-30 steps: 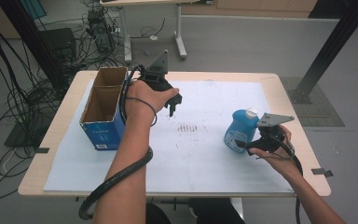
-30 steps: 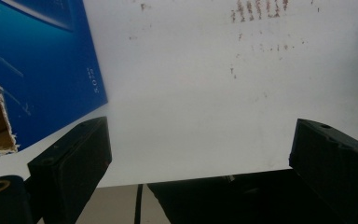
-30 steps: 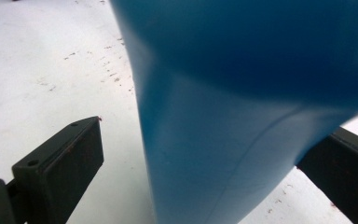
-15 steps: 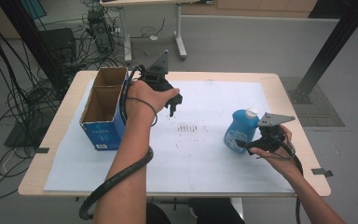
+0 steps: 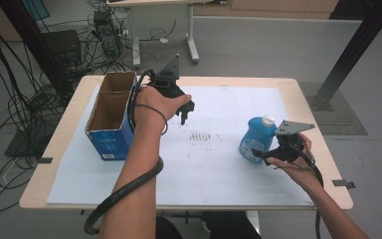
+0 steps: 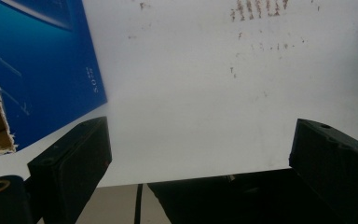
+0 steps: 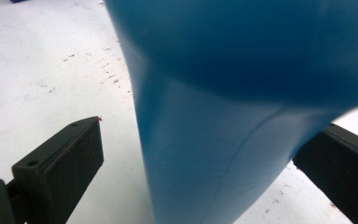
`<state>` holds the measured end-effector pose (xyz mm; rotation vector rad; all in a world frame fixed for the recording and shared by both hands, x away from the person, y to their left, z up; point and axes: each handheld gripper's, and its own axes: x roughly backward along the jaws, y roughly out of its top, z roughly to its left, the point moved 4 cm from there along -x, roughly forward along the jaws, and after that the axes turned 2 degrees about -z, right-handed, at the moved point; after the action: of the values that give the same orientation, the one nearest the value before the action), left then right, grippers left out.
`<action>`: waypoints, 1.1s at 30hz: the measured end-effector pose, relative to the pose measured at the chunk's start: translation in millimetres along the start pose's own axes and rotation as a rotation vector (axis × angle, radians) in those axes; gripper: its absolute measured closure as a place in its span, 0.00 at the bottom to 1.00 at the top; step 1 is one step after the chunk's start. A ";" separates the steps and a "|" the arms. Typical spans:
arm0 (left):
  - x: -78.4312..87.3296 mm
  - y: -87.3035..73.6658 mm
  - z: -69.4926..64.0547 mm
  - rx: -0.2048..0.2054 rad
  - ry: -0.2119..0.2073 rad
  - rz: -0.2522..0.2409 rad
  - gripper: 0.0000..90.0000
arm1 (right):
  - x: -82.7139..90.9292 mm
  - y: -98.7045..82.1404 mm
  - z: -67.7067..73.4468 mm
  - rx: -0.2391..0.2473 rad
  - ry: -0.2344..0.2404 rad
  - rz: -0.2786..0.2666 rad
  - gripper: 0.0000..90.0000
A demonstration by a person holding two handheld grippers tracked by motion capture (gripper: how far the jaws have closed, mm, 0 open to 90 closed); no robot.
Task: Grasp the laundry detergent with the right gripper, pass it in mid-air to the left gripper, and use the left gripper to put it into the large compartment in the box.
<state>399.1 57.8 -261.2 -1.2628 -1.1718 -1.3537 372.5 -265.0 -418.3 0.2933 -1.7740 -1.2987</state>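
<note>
**Closing in on the blue bottle**

Spreading across most of the table (image 5: 69, 144) is a white sheet (image 5: 214, 164), smudged with small dark marks near its middle. At its left edge stands an open blue cardboard box (image 5: 108, 119), two brown compartments visible from above; in the left gripper view only one blue wall and a torn cardboard corner show, the rest cut off by the frame.

The blue bottle (image 5: 255, 139) with its white cap stands upright on the right part of the sheet, well apart from the box. In the right gripper view it is so close that it blurs, its top and base out of frame.

The right gripper (image 5: 258, 153) is at the bottle's near side, jaws spread wide with the bottle between them; the left jaw stands clear of it, while contact at the right jaw is hard to judge.

The left gripper (image 5: 185, 115) hangs above the sheet just right of the box, jaws wide apart around nothing, largely covered by the hand in the high view.
</note>
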 end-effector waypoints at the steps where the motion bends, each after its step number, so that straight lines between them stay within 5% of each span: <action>1: 0.1 0.0 0.0 -0.001 0.000 0.001 0.07 | 0.0 0.2 -0.1 -0.002 -0.001 -0.002 0.02; 33: -4.1 -2.5 4.2 0.009 0.004 0.008 0.07 | -8.4 -5.6 0.1 -0.025 -0.004 0.002 0.10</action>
<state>397.4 62.3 -265.3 -1.2568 -1.1678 -1.3434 375.7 -262.0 -427.5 0.2747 -1.7598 -1.3202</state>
